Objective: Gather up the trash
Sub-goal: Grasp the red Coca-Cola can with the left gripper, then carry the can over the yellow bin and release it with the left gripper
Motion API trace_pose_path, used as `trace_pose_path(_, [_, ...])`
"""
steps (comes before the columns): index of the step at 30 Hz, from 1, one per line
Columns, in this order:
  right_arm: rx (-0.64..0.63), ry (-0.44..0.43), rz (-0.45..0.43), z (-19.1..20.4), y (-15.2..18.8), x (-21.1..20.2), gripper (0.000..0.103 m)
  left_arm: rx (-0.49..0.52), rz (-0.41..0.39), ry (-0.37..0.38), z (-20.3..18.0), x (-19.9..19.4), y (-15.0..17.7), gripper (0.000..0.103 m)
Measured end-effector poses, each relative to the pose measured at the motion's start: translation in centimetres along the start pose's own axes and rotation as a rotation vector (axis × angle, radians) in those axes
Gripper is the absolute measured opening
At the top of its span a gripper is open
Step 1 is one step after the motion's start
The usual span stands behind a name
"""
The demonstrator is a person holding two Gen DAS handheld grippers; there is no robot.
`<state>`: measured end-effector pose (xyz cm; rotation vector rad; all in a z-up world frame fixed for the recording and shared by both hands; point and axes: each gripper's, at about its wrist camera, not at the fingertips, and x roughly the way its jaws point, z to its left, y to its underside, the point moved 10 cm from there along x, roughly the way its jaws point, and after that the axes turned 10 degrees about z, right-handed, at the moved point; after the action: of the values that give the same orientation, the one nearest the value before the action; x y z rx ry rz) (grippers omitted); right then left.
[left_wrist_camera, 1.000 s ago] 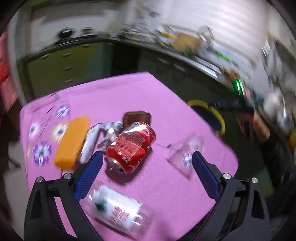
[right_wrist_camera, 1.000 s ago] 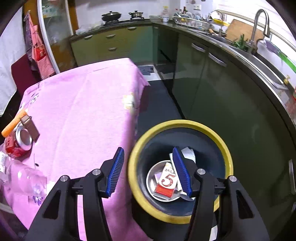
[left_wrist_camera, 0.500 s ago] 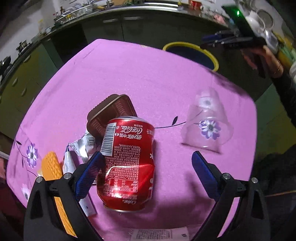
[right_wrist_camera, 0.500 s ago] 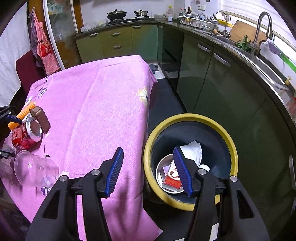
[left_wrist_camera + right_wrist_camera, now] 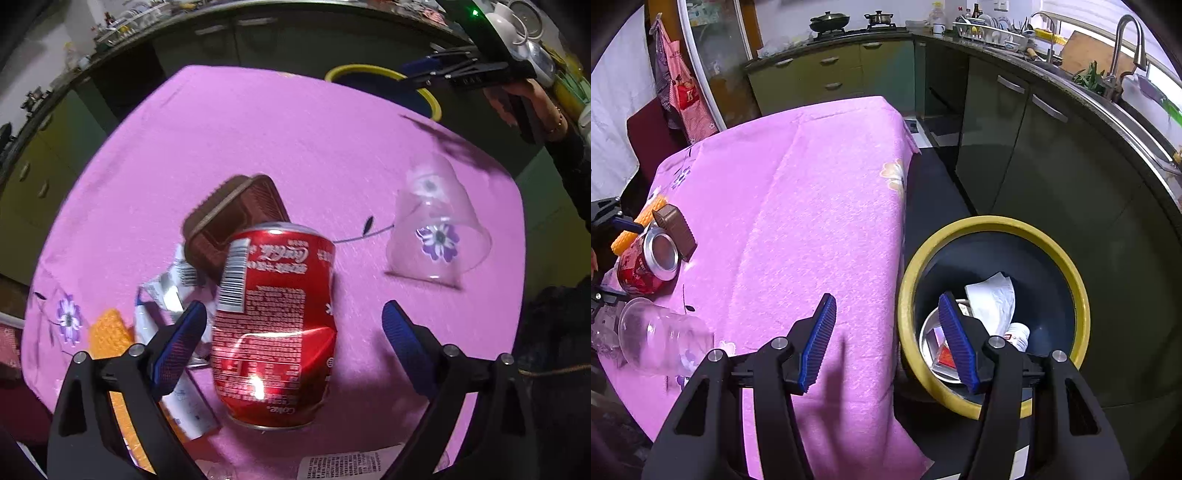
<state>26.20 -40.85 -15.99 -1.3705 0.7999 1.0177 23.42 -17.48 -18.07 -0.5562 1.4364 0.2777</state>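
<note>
A dented red cola can (image 5: pixel 280 288) lies on its side on the pink tablecloth (image 5: pixel 295 140). My left gripper (image 5: pixel 291 314) points down over it, jaws closing, with the can between them. The left pad (image 5: pixel 181 343) is close beside the can and the right pad (image 5: pixel 402 339) stands well clear. A brown plastic tray (image 5: pixel 232 218) leans on the can's far end and a silver wrapper (image 5: pixel 173 288) lies to its left. In the right wrist view the can (image 5: pixel 646 266) is far left. My right gripper (image 5: pixel 886 306) is open and empty, above the table's edge beside the yellow-rimmed bin (image 5: pixel 993 221).
A clear plastic cup (image 5: pixel 439 236) lies tipped over to the right of the can. An orange ribbed piece (image 5: pixel 110 328) and a white tube (image 5: pixel 184 398) lie left, a labelled clear bottle (image 5: pixel 351 465) near me. The bin holds paper and packaging. Green cabinets (image 5: pixel 1015 147) run behind.
My left gripper has dropped closer over the can and rolled, so the can now lies lengthwise between its jaws. The right gripper has hardly moved.
</note>
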Motion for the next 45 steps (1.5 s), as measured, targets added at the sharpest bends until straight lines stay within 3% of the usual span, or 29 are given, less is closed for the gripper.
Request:
trace_pose_path(12, [0.008,-0.008,0.023,0.3,0.6,0.8,0.058,0.004,0.052,0.008,0.0,3.2,-0.4,0.085])
trace_pose_path(16, [0.006,-0.012,0.027,0.5,0.6,1.0,0.058,-0.002,0.085,0.007,0.0,4.2,0.1,0.070])
trace_pose_path(22, [0.004,-0.017,0.031,0.8,0.8,1.2,0.058,-0.032,0.093,0.017,0.5,4.3,0.5,0.070])
trace_pose_path(37, [0.027,-0.028,-0.027,0.4,1.2,-1.2,0.058,-0.050,-0.005,-0.039,0.2,-2.4,-0.2,0.070])
trace_pose_path(45, [0.121,0.033,-0.110,-4.2,3.4,-5.8,0.058,0.075,-0.046,0.004,-3.6,-5.6,-6.4,0.070])
